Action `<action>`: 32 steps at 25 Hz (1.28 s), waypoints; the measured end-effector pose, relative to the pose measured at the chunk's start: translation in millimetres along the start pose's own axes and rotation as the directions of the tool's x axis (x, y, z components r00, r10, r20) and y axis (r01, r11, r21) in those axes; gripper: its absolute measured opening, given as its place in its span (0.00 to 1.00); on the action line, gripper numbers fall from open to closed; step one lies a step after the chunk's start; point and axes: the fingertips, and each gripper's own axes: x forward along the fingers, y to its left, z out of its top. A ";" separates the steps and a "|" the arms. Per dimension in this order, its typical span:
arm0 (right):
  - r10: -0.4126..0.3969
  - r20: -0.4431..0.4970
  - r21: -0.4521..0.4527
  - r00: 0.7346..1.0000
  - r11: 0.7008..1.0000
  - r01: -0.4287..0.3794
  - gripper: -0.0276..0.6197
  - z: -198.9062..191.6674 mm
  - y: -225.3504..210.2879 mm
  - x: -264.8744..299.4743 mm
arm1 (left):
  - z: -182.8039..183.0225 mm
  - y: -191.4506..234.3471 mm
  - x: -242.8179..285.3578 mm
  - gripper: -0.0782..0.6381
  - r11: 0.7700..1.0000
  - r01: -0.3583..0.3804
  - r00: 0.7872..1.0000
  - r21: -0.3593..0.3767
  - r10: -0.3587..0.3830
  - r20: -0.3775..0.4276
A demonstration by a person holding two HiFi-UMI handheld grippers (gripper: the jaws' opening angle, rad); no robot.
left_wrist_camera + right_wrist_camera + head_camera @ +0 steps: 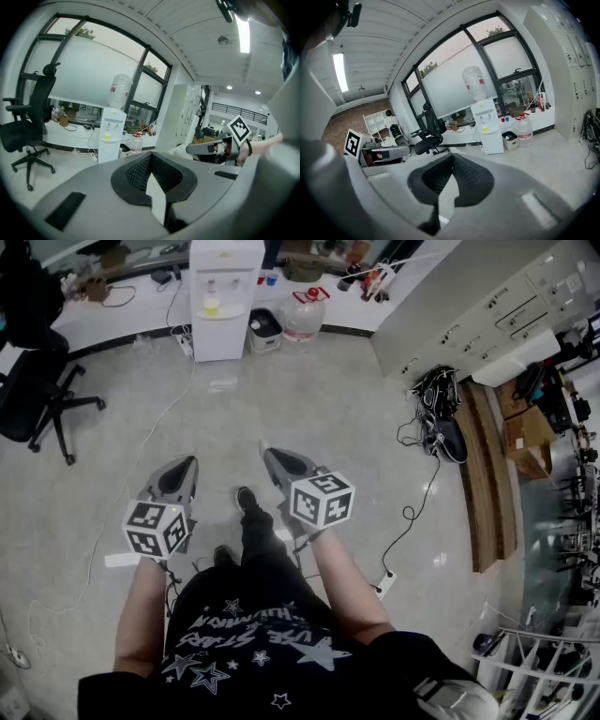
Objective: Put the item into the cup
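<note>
Though jaws together, both grippers [186, 465] [272, 457] aloft

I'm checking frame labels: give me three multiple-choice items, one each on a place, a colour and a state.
1. Where does the water dispenser stand?
A) against the white counter, ahead of the person
B) on the wooden boards
C) behind the person

2. What colour is the office chair?
A) red
B) black
C) white

3. How do the jaws of the left gripper and right gripper stand?
A) wide apart
B) shut on a cup
C) shut, empty

Answers: 1 A, it stands at the counter in the head view; 2 B, seat and base are black; 3 C, each gripper view shows tips meeting, nothing between.
</note>
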 end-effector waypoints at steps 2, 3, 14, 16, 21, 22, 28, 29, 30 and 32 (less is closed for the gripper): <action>0.001 -0.005 0.000 1.000 1.000 -0.001 0.05 -5.7 2.6 -4.2 | -3.3 -5.0 -4.4 0.11 1.000 0.003 1.000 -0.001 -0.003 0.000; 0.001 -0.008 0.000 1.000 1.000 -0.001 0.04 -8.4 3.5 -6.0 | -5.1 -7.0 -6.1 0.11 1.000 0.004 1.000 0.001 -0.004 -0.002; -0.045 -0.039 -0.001 0.998 0.999 0.045 0.04 -28.1 0.4 -17.7 | -21.2 -15.6 -5.0 0.11 1.000 0.028 0.999 0.011 -0.028 -0.029; -0.056 -0.025 0.016 0.998 0.998 0.057 0.04 -27.0 -3.0 -18.6 | -21.9 -17.1 -1.5 0.11 0.999 0.038 0.999 0.009 -0.038 -0.033; -0.077 0.018 0.057 0.997 0.995 0.076 0.04 -20.1 -14.6 -15.6 | -19.8 -13.5 11.6 0.11 0.998 0.064 0.997 0.000 -0.064 -0.034; -0.079 0.022 0.062 0.997 0.995 0.078 0.04 -17.5 -17.9 -15.4 | -17.9 -13.1 14.7 0.11 0.998 0.067 0.997 -0.003 -0.067 -0.033; -0.067 0.010 0.076 0.998 0.995 0.066 0.04 1.0 -44.6 -1.3 | -3.2 -3.9 40.1 0.11 0.998 0.052 0.998 -0.023 -0.053 -0.034; -0.062 0.007 0.077 0.998 0.995 0.061 0.04 4.2 -49.2 4.1 | -1.5 -0.4 45.7 0.11 0.999 0.046 0.998 -0.027 -0.047 -0.036; -0.055 0.004 0.079 0.998 0.995 0.055 0.05 7.9 -53.9 10.1 | 0.6 3.6 51.7 0.11 0.999 0.040 0.998 -0.031 -0.041 -0.039; -0.038 -0.003 0.079 0.999 0.996 0.038 0.05 16.9 -63.5 23.4 | 7.5 11.8 64.8 0.11 0.999 0.026 0.999 -0.038 -0.027 -0.043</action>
